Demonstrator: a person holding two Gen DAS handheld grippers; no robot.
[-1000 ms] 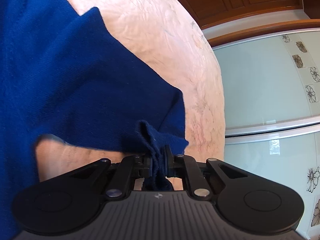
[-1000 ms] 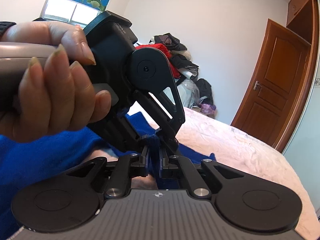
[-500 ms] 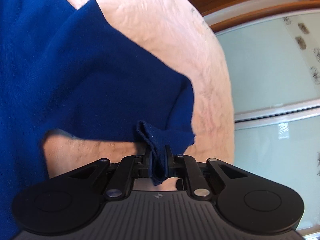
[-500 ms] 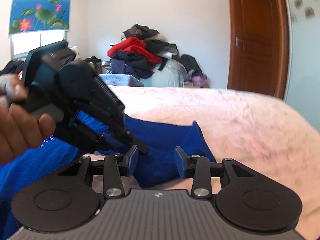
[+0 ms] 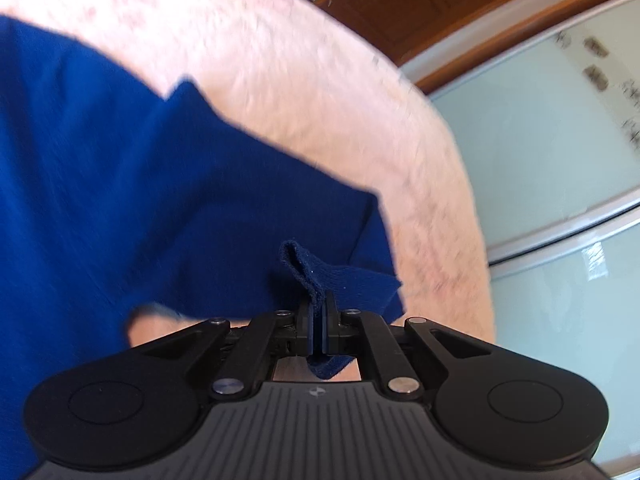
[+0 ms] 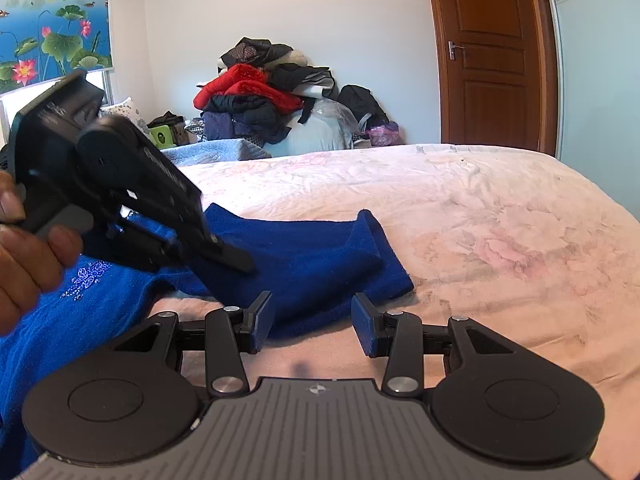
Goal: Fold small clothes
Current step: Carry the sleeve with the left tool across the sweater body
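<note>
A deep blue knitted sweater lies spread on a bed covered with a pale pink floral bedspread, one sleeve stretched toward the bed's edge. The left tool is clamped tight on a pinched fold of the sweater's cuff, which sticks out above and below its fingers. In the right wrist view a person's hand grips that tool's handle at the left. The right tool has just been opening; its jaws stand apart, holding nothing, just in front of the sleeve end, over bare bedspread.
</note>
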